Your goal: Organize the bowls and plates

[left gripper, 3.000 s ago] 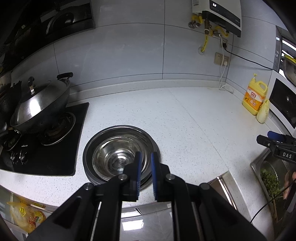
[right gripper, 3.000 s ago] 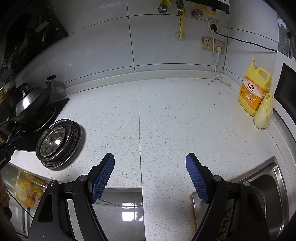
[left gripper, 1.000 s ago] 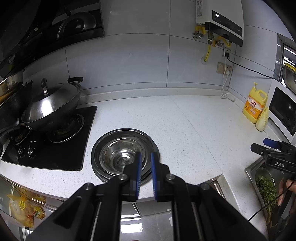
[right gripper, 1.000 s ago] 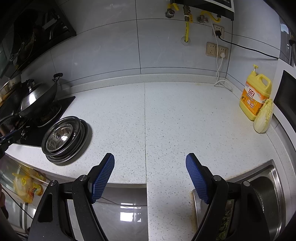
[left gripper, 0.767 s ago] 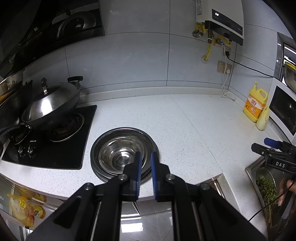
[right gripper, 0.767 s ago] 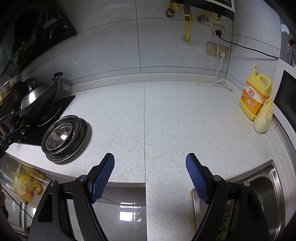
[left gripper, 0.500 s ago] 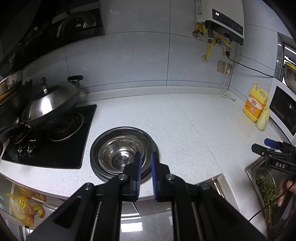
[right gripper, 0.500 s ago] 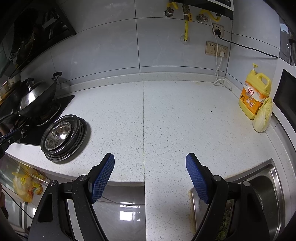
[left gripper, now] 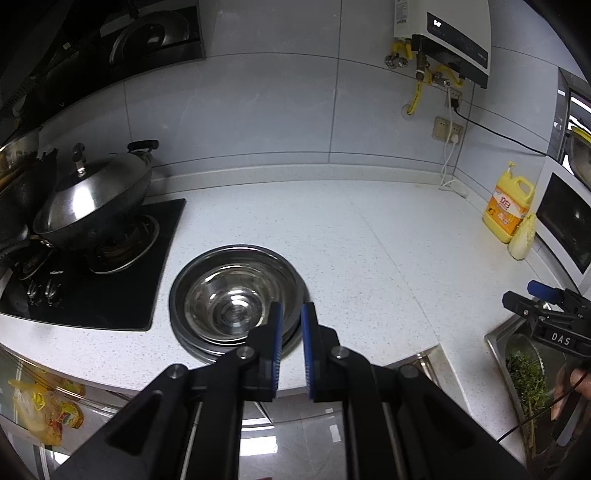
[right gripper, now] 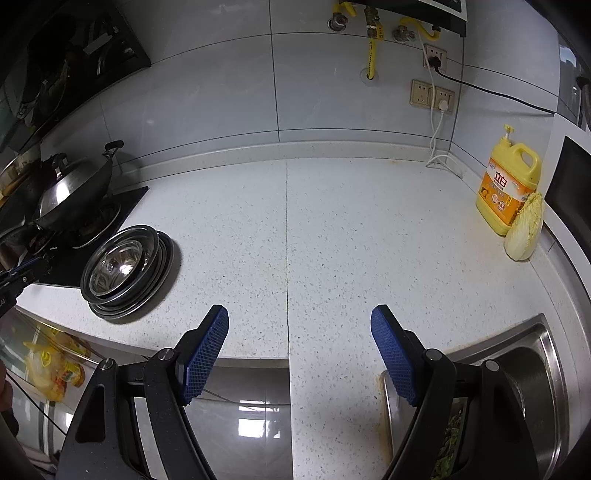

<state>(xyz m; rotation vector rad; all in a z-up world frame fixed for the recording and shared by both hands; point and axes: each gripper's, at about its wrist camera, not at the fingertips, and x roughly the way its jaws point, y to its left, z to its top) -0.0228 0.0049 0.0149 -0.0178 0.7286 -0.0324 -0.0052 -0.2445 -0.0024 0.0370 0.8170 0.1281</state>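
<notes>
Left gripper (left gripper: 291,314) jaws slightly wider.

A white speckled counter (right gripper: 369,236) runs along a wall of large pale grey tiles (right gripper: 207,96) and turns a corner at the right. A black gas hob (left gripper: 92,280) is set into the counter at the left, with a lidded wok (left gripper: 92,199) on its burner and a dark range hood (left gripper: 110,37) above. A water heater (left gripper: 443,33) hangs high on the wall, with yellow pipes (right gripper: 372,48) and wall sockets (right gripper: 432,96) below it. A yellow detergent jug (right gripper: 508,188) and a cabbage (right gripper: 526,229) stand near the corner. A steel sink (right gripper: 543,387) sits at the right front. Glossy cabinet fronts (right gripper: 251,417) below reflect light
</notes>
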